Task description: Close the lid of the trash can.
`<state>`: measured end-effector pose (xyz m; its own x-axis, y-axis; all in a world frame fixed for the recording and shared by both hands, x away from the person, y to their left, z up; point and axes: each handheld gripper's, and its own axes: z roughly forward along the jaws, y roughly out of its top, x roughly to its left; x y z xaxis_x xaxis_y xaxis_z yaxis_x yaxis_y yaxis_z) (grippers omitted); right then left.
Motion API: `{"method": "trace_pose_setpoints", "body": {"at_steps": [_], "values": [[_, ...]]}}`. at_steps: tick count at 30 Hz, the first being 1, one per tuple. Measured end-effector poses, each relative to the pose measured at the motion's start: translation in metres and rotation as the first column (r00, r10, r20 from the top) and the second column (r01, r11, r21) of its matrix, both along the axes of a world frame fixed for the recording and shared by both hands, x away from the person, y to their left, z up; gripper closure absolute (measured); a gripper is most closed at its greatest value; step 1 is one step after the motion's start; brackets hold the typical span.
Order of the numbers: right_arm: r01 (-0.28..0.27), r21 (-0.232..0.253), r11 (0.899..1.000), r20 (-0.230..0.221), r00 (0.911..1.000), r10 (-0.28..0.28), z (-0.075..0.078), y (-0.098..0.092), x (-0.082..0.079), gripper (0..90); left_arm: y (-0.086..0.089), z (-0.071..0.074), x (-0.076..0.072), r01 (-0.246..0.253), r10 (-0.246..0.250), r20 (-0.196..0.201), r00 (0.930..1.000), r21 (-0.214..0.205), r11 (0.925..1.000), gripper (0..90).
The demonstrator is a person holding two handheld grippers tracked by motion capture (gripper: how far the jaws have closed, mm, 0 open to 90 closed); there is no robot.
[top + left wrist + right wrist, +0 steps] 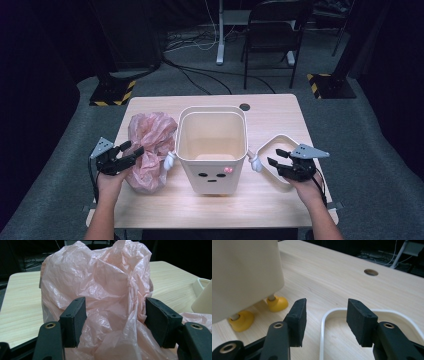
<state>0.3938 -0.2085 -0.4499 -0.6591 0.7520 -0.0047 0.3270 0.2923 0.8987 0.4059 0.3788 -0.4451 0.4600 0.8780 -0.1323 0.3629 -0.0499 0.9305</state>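
Observation:
A crumpled pink plastic bag (150, 145) lies on the table's left side, beside a cream bin (212, 150) with a face on its front. My left gripper (134, 151) reaches into the bag's left edge. In the left gripper view its jaws stand wide with the pink plastic bag (105, 285) bulging between them, and the left gripper (116, 307) is open. A white ring-shaped rim (270, 145) lies flat to the right of the bin. My right gripper (274, 157) hovers low over the white rim (323, 325), open, with its jaws astride the rim's near corner.
The bin stands on yellow feet (277, 303) and has small white hands (254, 162) on its sides. A round cable hole (244, 106) sits at the wooden table's (280, 200) far edge. A chair (272, 30) and floor cables lie beyond.

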Motion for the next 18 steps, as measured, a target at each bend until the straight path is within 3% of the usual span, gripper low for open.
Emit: {"method": "trace_pose_setpoints", "body": {"at_steps": [10,18], "values": [[-0.019,-0.025,1.000,-0.020,0.9996,0.018,-0.015,0.002,0.003,47.9,-0.003,-0.001,0.000,0.009,-0.009,-0.004,1.0000,0.011,0.9999,35.0],[0.005,-0.029,1.000,-0.028,0.9996,-0.006,-0.026,-0.001,0.005,46.6,-0.004,-0.002,0.001,0.011,-0.011,-0.007,0.9999,0.010,0.9999,35.0]]}}
